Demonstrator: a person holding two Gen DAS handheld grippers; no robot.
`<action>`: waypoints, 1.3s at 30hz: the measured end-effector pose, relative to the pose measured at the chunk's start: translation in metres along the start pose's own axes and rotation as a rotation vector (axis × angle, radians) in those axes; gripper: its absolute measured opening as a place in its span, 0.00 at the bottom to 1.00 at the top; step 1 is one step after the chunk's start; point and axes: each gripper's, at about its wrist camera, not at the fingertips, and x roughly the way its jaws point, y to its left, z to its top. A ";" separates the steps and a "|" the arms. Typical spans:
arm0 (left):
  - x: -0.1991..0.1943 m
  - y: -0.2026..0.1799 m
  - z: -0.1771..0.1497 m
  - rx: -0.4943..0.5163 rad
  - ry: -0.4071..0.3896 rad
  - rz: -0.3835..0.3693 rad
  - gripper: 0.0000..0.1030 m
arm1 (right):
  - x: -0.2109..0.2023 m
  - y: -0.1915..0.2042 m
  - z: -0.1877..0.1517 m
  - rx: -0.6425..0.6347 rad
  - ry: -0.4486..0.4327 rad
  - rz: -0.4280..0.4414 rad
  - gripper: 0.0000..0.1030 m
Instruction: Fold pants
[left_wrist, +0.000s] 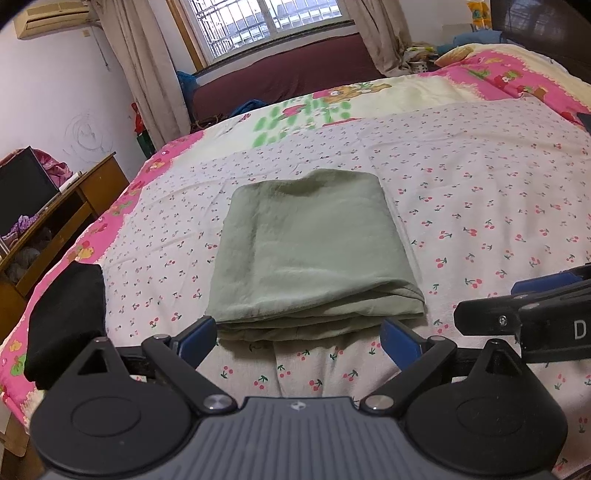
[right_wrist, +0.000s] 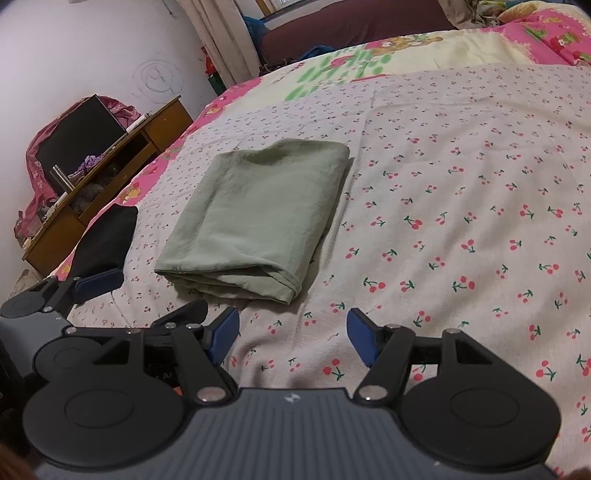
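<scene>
The pale green pants (left_wrist: 310, 251) lie folded into a compact rectangle on the cherry-print bedspread (left_wrist: 480, 206); they also show in the right wrist view (right_wrist: 258, 214). My left gripper (left_wrist: 299, 338) is open and empty, just in front of the pants' near edge. My right gripper (right_wrist: 291, 336) is open and empty, to the right of the pants' near corner, above the bedspread (right_wrist: 461, 221). The right gripper's body shows at the right edge of the left wrist view (left_wrist: 535, 321); the left gripper shows at the left of the right wrist view (right_wrist: 74, 291).
A folded black garment (left_wrist: 66, 321) lies at the bed's left edge, also seen in the right wrist view (right_wrist: 107, 240). A wooden desk (left_wrist: 55, 221) with clutter stands left of the bed. A window and curtains (left_wrist: 147, 74) are at the far wall.
</scene>
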 end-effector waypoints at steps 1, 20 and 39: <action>0.000 0.000 0.000 -0.002 0.001 0.000 1.00 | 0.000 0.000 0.000 0.000 0.000 0.000 0.64; 0.003 0.003 0.000 -0.024 0.016 0.005 1.00 | 0.003 0.002 -0.004 -0.005 0.013 0.002 0.64; 0.004 0.001 -0.001 -0.016 0.022 0.011 1.00 | 0.005 0.000 -0.006 0.003 0.018 -0.002 0.64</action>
